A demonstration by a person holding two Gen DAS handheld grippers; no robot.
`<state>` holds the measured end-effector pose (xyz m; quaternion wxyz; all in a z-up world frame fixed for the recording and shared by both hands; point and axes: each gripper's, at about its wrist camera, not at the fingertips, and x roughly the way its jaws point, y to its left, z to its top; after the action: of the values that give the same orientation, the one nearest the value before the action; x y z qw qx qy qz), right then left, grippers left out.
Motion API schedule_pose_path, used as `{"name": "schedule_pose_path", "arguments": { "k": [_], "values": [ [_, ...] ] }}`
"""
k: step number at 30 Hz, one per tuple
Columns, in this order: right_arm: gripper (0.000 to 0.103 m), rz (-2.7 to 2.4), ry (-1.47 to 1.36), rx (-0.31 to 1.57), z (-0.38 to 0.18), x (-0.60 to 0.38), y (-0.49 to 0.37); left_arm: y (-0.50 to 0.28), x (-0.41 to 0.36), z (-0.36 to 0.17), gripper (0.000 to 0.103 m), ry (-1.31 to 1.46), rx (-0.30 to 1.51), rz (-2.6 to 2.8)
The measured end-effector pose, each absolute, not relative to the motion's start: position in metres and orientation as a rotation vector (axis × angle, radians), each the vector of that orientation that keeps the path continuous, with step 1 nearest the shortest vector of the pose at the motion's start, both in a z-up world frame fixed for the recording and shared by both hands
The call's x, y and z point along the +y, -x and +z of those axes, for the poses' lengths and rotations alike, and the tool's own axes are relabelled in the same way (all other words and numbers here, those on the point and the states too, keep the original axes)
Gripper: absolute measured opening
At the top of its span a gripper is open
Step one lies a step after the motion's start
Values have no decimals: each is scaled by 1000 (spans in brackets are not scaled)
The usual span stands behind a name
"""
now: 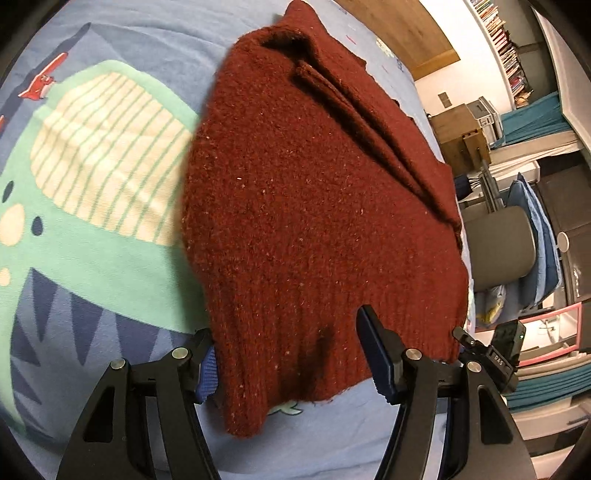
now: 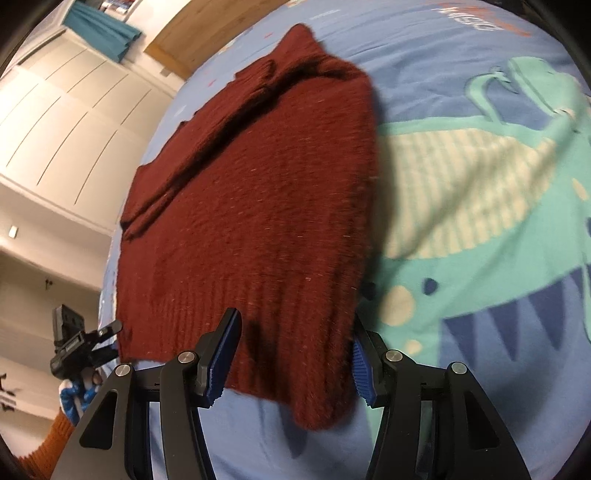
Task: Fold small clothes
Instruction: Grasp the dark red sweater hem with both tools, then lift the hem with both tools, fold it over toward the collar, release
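A dark red knitted sweater (image 1: 310, 206) lies on a blue bedsheet with a green dinosaur print (image 1: 92, 221). One side is folded in, making a long ridge down its right part. My left gripper (image 1: 291, 354) is open, its jaws standing either side of the ribbed hem corner, which droops between them. In the right wrist view the same sweater (image 2: 251, 206) lies on the sheet (image 2: 480, 184). My right gripper (image 2: 291, 354) is open, its jaws either side of the other hem corner. The other gripper (image 2: 81, 343) shows at the left edge.
The bed edge runs along the sweater's far side. Beyond it stand a grey chair (image 1: 498, 247), boxes (image 1: 461, 136) and bookshelves (image 1: 506, 48). White cupboard doors (image 2: 66, 122) and a wooden headboard (image 2: 199, 29) show in the right wrist view.
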<state>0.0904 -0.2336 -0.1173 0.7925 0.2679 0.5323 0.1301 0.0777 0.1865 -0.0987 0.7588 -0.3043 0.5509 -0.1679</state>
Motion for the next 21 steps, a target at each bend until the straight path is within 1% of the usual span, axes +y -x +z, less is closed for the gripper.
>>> {"name": "schedule_pose_path", "arguments": {
  "k": [1, 4, 6, 7, 9, 10, 11, 12, 13, 14, 17, 21],
  "values": [
    [58, 302, -592, 1141, -118, -232, -92, -80, 187, -99, 59, 657, 1201, -369],
    [50, 337, -636, 1142, -122, -231, -96, -76, 188, -99, 54, 663, 1199, -384],
    [39, 353, -666, 1147, -124, -233, -95, -77, 190, -101, 43, 694, 1201, -394],
    [37, 365, -692, 1149, -126, -234, -95, -76, 192, -103, 40, 714, 1205, -399],
    [30, 375, -727, 1151, -128, -237, -95, -80, 191, -104, 26, 726, 1212, -395],
    [28, 374, -733, 1151, -128, -238, -94, -82, 189, -104, 21, 727, 1216, -396],
    [24, 371, -736, 1151, -128, -239, -94, -81, 189, -104, 13, 726, 1218, -400],
    [19, 373, -737, 1151, -127, -239, -94, -80, 186, -104, 9, 724, 1218, -404],
    [17, 377, -734, 1150, -126, -240, -93, -79, 184, -102, 9, 717, 1214, -409],
    [13, 379, -726, 1148, -125, -240, -93, -82, 181, -100, 8, 713, 1208, -411],
    [11, 406, -728, 1122, -115, -241, -93, -88, 179, -92, 7, 726, 1180, -426],
    [10, 446, -724, 1053, -89, -242, -99, -100, 177, -65, 7, 717, 1123, -462]
  ]
}}
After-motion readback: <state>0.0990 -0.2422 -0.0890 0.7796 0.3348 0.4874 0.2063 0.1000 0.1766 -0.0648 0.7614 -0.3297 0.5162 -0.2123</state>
